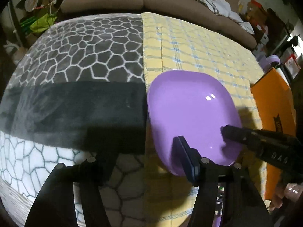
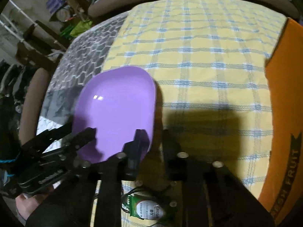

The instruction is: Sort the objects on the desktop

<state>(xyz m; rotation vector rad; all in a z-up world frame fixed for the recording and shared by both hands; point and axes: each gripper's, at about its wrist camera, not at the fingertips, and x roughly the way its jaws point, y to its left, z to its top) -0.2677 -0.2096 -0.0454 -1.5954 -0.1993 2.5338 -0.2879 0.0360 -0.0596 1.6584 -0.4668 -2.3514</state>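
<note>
Purple oval plastic dish (image 2: 117, 109) lies on the yellow checked cloth (image 2: 198, 56), at that cloth's edge beside the grey honeycomb-patterned blanket (image 1: 85, 47). Open cloth stretches beyond it, with an orange cardboard box (image 2: 284, 94) along the cloth's other edge. The right hand-held gripper (image 2: 153, 141) is clamped on the dish's rim. The left hand-held gripper (image 1: 138, 159) straddles the opposite rim, half-wide, not pressing.
</note>
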